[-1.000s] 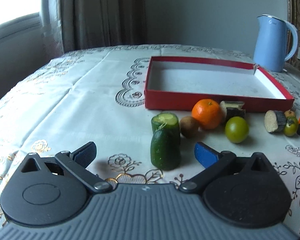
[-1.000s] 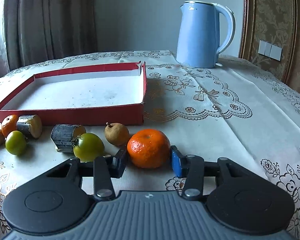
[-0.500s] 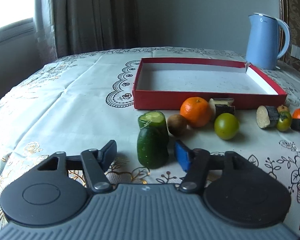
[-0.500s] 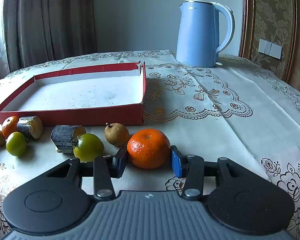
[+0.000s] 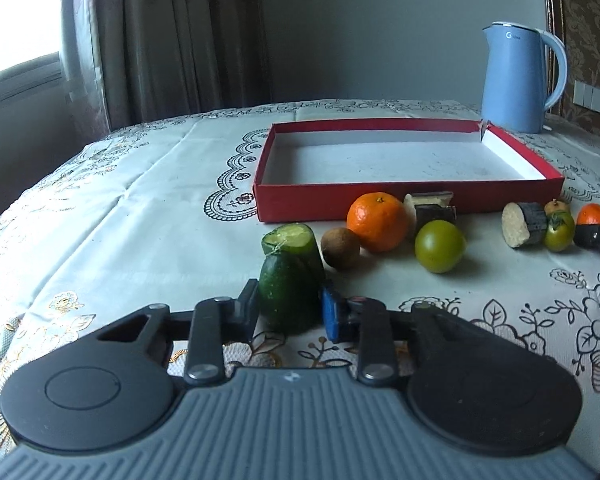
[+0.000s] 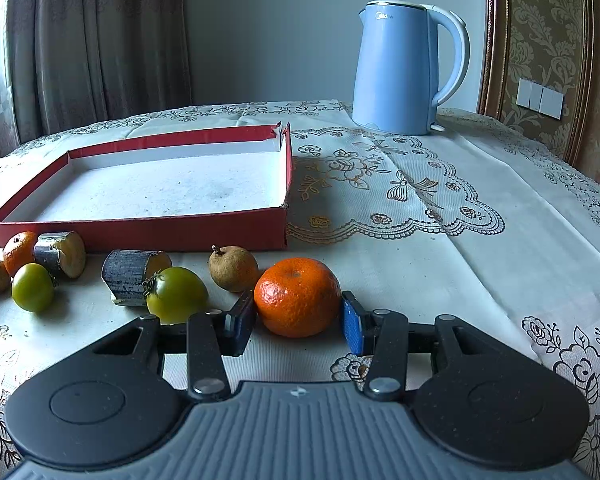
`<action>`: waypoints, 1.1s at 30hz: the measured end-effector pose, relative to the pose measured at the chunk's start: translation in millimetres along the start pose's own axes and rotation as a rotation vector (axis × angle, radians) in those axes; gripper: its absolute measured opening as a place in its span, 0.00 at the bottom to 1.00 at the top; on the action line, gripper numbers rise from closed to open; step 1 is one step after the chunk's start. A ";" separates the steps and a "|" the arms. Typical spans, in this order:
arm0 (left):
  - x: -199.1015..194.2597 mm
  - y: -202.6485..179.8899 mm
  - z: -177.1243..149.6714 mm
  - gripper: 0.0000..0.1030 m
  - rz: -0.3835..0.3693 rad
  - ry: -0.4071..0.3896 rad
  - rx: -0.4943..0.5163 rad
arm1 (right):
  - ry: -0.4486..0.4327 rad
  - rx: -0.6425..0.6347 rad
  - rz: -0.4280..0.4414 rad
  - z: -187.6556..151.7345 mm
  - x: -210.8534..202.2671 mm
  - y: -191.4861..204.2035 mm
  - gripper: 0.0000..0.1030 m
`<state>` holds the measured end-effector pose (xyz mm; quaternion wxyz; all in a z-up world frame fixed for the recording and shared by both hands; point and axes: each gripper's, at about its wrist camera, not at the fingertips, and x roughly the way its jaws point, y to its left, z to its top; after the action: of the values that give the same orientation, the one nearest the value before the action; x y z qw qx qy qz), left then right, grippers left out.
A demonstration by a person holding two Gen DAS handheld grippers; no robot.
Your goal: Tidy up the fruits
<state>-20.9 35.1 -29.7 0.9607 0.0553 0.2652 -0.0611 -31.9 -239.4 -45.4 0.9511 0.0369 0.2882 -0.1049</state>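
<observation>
**Both grippers clamped on produce in front of the red tray**

The left gripper [image 5: 290, 312] is grasping a stubby cucumber piece [image 5: 290, 280] that is standing upright on the tablecloth [image 5: 140, 216], its dark, waxy, pebbled skin pressed between the black pad and the blue pad, its pale cut top ragged. Just beyond its right finger a small brown, rough-skinned round fruit [image 5: 340, 248] is sitting, touching a dimpled tangerine [image 5: 377, 222]; a glossy green tomato [image 5: 440, 246] is lying right of them, and a dark-skinned, cream-fleshed cut chunk [image 5: 432, 208] is resting behind it against the tray wall.

The right gripper [image 6: 298, 322] is gripping a second tangerine [image 6: 298, 297], round and finely pitted, squeezed between both pads and sitting on the cloth. Just ahead of its left finger a matte brown fruit with a short stem [image 6: 233, 268] is lying, and left of that another green tomato [image 6: 176, 294] is crowding the finger, leaning against a cylindrical dark-rinded chunk [image 6: 130, 276]. Farther left, more pieces are lining the tray's front wall.

Beyond both grippers the shallow red cardboard tray [image 6: 140, 232], white inside, is standing in the way of any straight push forward. Farther off to the right a smooth pale-blue kettle [image 6: 400, 72] is standing on the embroidered cloth.
</observation>
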 end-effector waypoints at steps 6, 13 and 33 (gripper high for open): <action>0.9 11.7 0.0 0.28 -0.040 -0.004 -0.060 | -0.004 0.006 0.005 0.0 -1.3 -1.0 0.43; -0.9 15.5 -0.8 0.28 -0.062 -0.018 -0.077 | -0.064 0.001 -0.003 11.0 -18.8 -3.8 0.43; 1.2 12.3 -0.8 0.28 -0.075 -0.014 -0.061 | -0.028 -0.146 0.080 87.3 79.6 45.0 0.43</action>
<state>-18.5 47.2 -30.1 0.9607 0.0153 0.2623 -0.0893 89.8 -221.2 -16.7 0.9586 -0.0223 0.2803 -0.0459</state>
